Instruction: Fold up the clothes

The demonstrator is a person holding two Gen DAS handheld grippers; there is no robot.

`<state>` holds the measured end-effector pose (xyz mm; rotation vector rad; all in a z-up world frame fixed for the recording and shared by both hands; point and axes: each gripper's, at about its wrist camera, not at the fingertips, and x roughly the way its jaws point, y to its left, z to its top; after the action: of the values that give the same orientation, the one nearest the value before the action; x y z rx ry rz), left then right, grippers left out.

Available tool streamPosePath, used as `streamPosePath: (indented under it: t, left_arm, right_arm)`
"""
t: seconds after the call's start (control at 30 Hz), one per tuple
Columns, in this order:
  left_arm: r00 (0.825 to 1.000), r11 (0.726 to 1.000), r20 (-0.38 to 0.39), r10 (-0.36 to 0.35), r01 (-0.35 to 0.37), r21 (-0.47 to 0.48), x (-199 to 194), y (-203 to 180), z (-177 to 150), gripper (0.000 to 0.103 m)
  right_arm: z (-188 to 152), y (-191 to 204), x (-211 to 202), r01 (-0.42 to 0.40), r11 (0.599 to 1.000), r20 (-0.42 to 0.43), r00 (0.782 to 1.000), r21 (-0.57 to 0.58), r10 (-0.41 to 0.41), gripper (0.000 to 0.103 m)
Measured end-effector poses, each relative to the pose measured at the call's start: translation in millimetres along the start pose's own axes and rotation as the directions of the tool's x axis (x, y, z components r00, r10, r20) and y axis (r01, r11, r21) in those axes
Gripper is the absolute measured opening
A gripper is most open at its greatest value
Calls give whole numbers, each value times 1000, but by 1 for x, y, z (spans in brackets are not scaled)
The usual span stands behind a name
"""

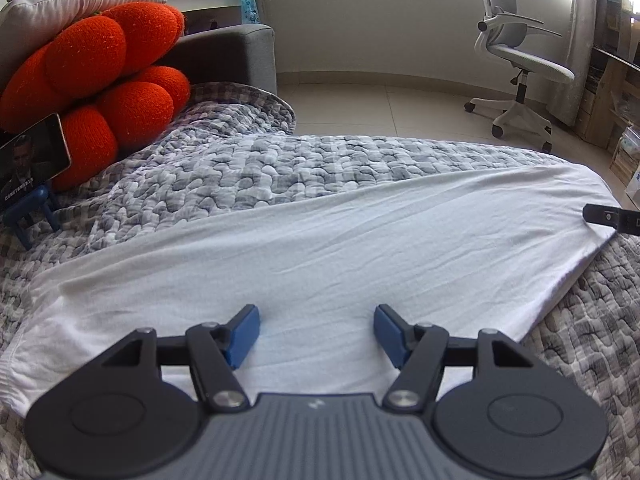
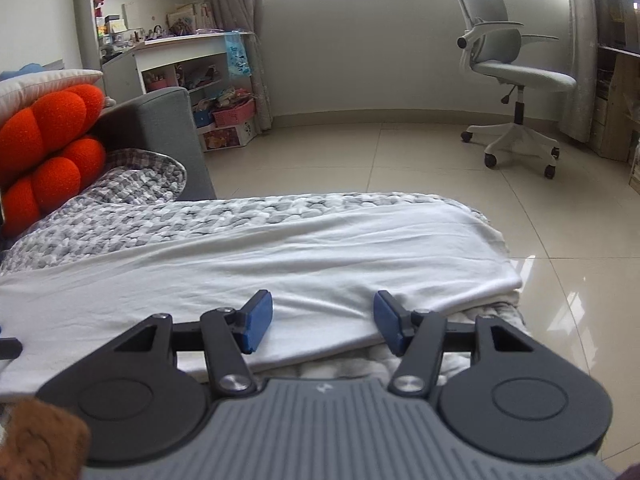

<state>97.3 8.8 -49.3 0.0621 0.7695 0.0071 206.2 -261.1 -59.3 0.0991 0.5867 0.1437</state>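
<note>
- A white garment (image 1: 320, 248) lies spread flat across a grey-and-white quilted blanket (image 1: 248, 168) that covers the sofa seat, with shallow creases running along its length.
- The left tool (image 1: 317, 334) hovers over the near part of the garment, its blue pads (image 1: 242, 336) standing well apart with only flat cloth showing beneath the gap; it grips nothing.
- The right tool (image 2: 323, 322) sits over the garment's end by the blanket's edge, where the cloth (image 2: 280, 264) looks doubled over; its blue pads (image 2: 258, 322) are apart and nothing is pinched between them.
- In the left wrist view a dark tip of the right tool (image 1: 612, 218) shows at the garment's far right corner.
- An orange knitted cushion (image 1: 104, 80) leans at the head of the sofa, with a phone (image 1: 34, 160) propped on a blue stand (image 1: 30, 210) in front of it.
- A pale office chair (image 2: 516, 92) stands on the tiled floor (image 2: 400, 160) beyond, well apart from the sofa.
</note>
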Motion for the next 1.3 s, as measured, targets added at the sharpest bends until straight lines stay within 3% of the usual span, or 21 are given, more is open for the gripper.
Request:
streamPosePath:
  t: [0.13, 0.23, 0.3, 0.4, 0.47, 0.53, 0.67, 0.73, 0.87, 1.1, 1.2, 1.3]
  left_arm:
    - [1000, 1000, 3, -6, 6, -5, 1, 3, -1, 69]
    - [1000, 1000, 7, -8, 8, 1, 1, 3, -2, 69]
    - [1000, 1000, 8, -7, 7, 4, 1, 3, -2, 69]
    - [1000, 1000, 7, -10, 10, -3, 1, 4, -2, 69]
    - [1000, 1000, 7, -10, 10, -7, 1, 4, -2, 69]
    - [1000, 1000, 6, -9, 10, -10, 1, 3, -1, 69]
    - [1000, 1000, 7, -6, 6, -10, 2, 2, -1, 70]
    - [1000, 1000, 8, -5, 5, -6, 1, 1, -1, 70]
    - [1000, 1000, 8, -5, 5, -5, 1, 1, -1, 70]
    - [1000, 1000, 9, -6, 6, -4, 3, 0, 0, 70]
    - [1000, 1000, 13, -7, 7, 0, 4, 0, 0, 70]
    - [1000, 1000, 15, -7, 7, 3, 4, 0, 0, 71]
  right_arm:
    - [3, -22, -4, 57, 996, 6, 998, 67, -57, 61]
    - [3, -45, -2, 186, 972, -33, 983, 145, -183, 64]
    - [0, -76, -9, 143, 941, -37, 990, 307, -138, 67]
    - [-12, -119, -19, 104, 833, -32, 994, 544, -103, 67]
    - [-23, -147, -24, 91, 722, -30, 995, 685, -97, 67]
    - [-35, -166, -31, 9, 613, 27, 998, 790, -49, 68]
    - [-47, -176, -29, -127, 450, 110, 992, 884, 64, 68]
    - [-46, -174, -21, -144, 411, 114, 989, 900, 97, 68]
    - [-35, -175, -9, -112, 417, 84, 993, 902, 86, 68]
    - [-17, -164, 4, -11, 512, -8, 999, 859, 35, 57]
    - [-15, -159, 5, 12, 535, -17, 1000, 845, 4, 48]
    - [-13, -149, 2, 38, 591, -14, 999, 806, -45, 41]
